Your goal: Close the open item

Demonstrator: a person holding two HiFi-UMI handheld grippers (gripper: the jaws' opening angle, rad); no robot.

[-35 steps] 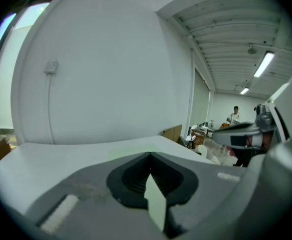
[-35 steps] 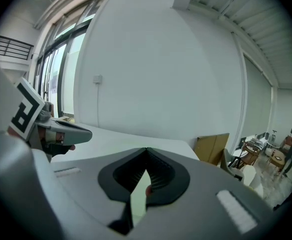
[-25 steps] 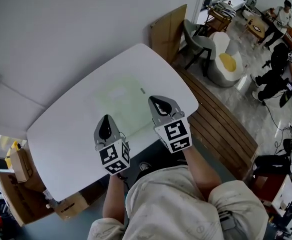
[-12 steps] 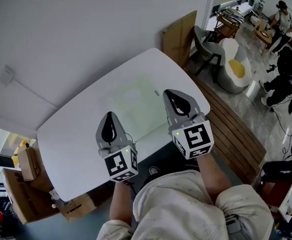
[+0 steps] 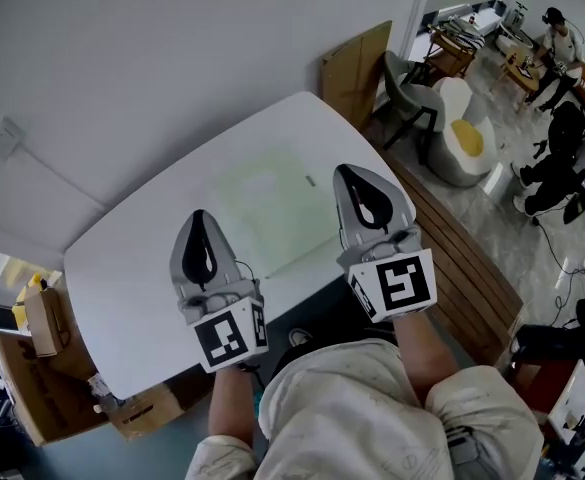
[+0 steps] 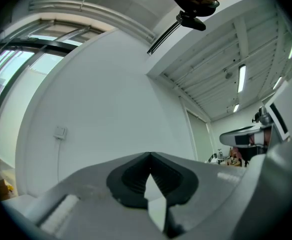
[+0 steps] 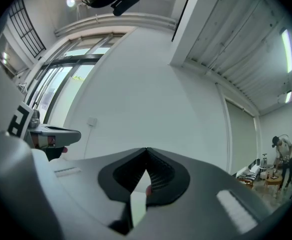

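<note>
Showing your two tools held above the white desk [image 5: 132, 268], tips pointing up and away from you. Your left tool [image 5: 196, 214] has its jaws pressed together with nothing between them; your right tool [image 5: 350, 170] is likewise closed and empty.

The task's thing appears to be the pale green flat item [image 5: 262, 213], lying on the desk at 12 o'clock from the gap between your tools and touched by neither. What kind of thing it is cannot be told. A small dark tab [image 5: 310, 180] sits at its 2 o'clock edge.

It looks thin, light and limp, likely to slide on the smooth desk. Pin one part flat and work at the tab or an edge.

No brand or writing is legible. Each marker cube [image 5: 227, 335] bears only a black-and-white square pattern.
</note>
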